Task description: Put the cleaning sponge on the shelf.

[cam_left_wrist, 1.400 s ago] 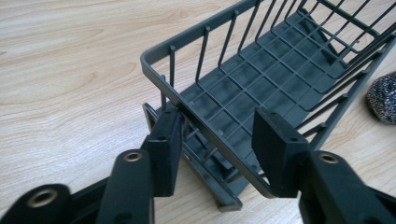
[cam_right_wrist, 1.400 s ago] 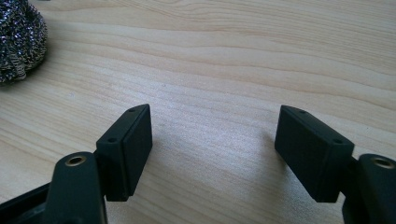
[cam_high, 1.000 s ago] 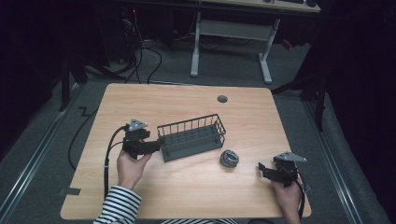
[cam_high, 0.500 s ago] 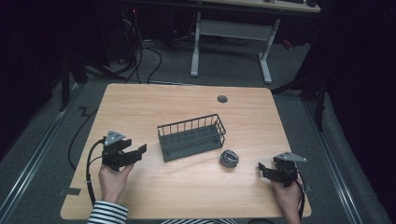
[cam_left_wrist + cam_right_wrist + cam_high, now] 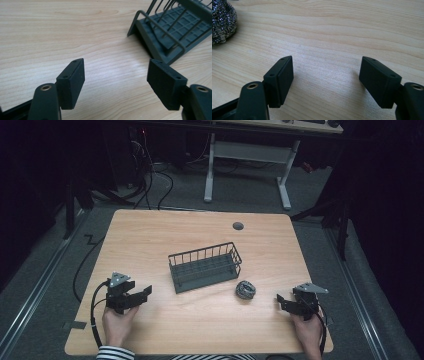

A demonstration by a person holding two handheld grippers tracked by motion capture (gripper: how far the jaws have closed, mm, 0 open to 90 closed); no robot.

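Note:
A dark wire basket (image 5: pixel 204 266) stands empty near the middle of the wooden table (image 5: pixel 150 235); its near corner (image 5: pixel 160 32) shows at the upper right of the left gripper view. A steel-wool scourer (image 5: pixel 245 290) lies just right of the basket, and its edge (image 5: pixel 222 21) shows at the top left of the right gripper view. My left gripper (image 5: pixel 145 292) rests low at the table's front left, apart from the basket. Its jaws have just been opening and stand open over bare wood (image 5: pixel 116 72). At the front right, my right gripper (image 5: pixel 281 301) is open with nothing between its jaws (image 5: pixel 327 75).
A round cable grommet (image 5: pixel 238 225) sits near the table's far edge. Beyond the table stand a white desk frame (image 5: pixel 247 165) and floor cables (image 5: pixel 150 175). Cables trail from each gripper off the front edge.
My left gripper drew back from the basket's left end toward the front left of the table and sank lower. The right gripper, basket and scourer stayed put.

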